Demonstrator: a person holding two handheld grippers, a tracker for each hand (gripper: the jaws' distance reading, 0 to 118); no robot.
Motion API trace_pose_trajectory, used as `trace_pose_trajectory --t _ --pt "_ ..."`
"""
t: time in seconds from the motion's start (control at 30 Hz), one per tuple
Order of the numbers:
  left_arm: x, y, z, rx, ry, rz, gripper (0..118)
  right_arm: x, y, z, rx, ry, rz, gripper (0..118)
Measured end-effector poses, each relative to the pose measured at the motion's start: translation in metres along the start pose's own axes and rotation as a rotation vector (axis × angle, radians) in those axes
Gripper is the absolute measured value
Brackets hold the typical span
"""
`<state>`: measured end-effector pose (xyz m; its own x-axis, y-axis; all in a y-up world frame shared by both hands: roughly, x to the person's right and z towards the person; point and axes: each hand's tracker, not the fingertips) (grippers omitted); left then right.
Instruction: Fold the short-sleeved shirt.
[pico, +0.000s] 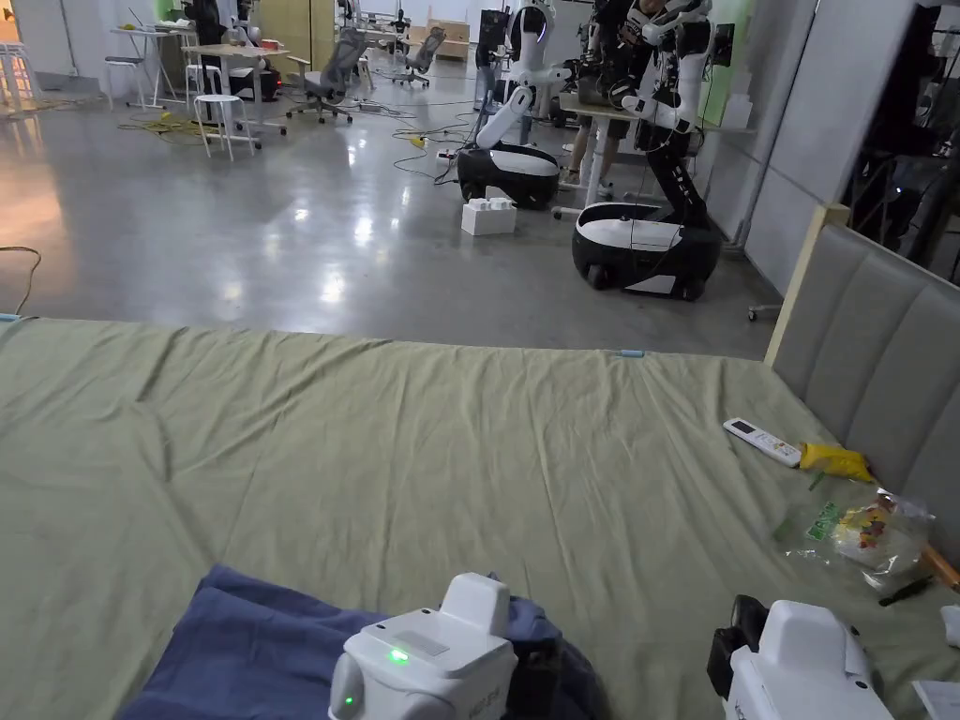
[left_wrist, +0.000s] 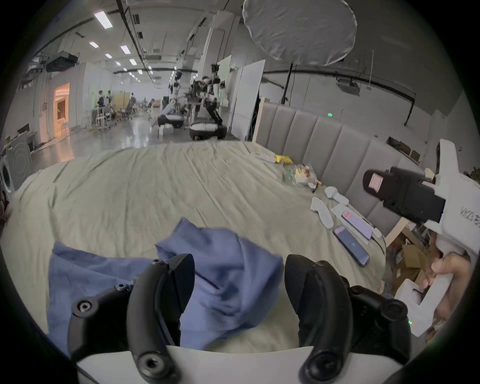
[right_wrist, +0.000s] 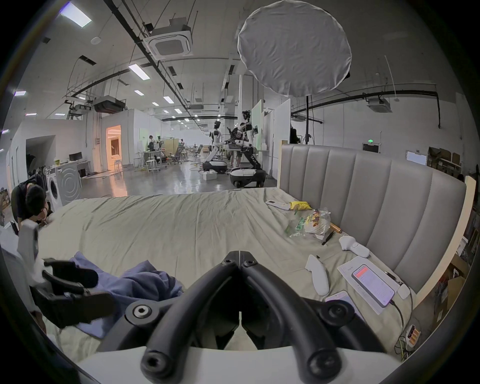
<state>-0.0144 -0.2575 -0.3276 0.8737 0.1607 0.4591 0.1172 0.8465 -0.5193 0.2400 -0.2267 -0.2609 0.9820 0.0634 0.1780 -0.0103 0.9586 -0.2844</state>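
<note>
A blue short-sleeved shirt (pico: 253, 637) lies crumpled on the green bed sheet (pico: 422, 450), near the front edge. In the left gripper view the shirt (left_wrist: 228, 280) bunches up just beyond my left gripper (left_wrist: 240, 265), whose jaws stand wide apart over the cloth without pressing it. The right gripper view shows the left gripper (right_wrist: 104, 289) hovering open above the shirt (right_wrist: 145, 280). My right gripper (right_wrist: 239, 253) has its jaws closed tip to tip with nothing between them, above bare sheet to the right of the shirt. It also appears in the left gripper view as the right gripper (left_wrist: 371, 181), held by a hand.
Along the grey headboard (pico: 872, 347) lie a white remote (pico: 761, 441), a yellow item (pico: 834, 459), a plastic bag (pico: 867, 530), two white controllers (right_wrist: 318, 275) and phones (right_wrist: 372, 284). Wheeled robots (pico: 647, 248) stand on the floor beyond the bed. A person (right_wrist: 31, 200) crouches at its left side.
</note>
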Motion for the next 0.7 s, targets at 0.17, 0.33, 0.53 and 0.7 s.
trace_pose_trajectory --t 0.17,0.33,0.53,0.7 --pt "-0.037 0.02 0.05 0.161 0.137 0.013 74 -0.023 0.016 0.003 0.039 0.052 0.008 0" --pt "-0.081 0.026 0.104 0.308 0.338 0.053 72 -0.049 0.032 0.008 0.107 0.091 0.039 0" --pt "-0.114 0.024 0.158 0.407 0.537 0.024 13 -0.074 0.041 0.008 0.163 0.117 0.053 0" --pt "-0.127 0.018 0.181 0.427 0.595 0.013 4 -0.091 0.047 0.007 0.186 0.147 0.074 0"
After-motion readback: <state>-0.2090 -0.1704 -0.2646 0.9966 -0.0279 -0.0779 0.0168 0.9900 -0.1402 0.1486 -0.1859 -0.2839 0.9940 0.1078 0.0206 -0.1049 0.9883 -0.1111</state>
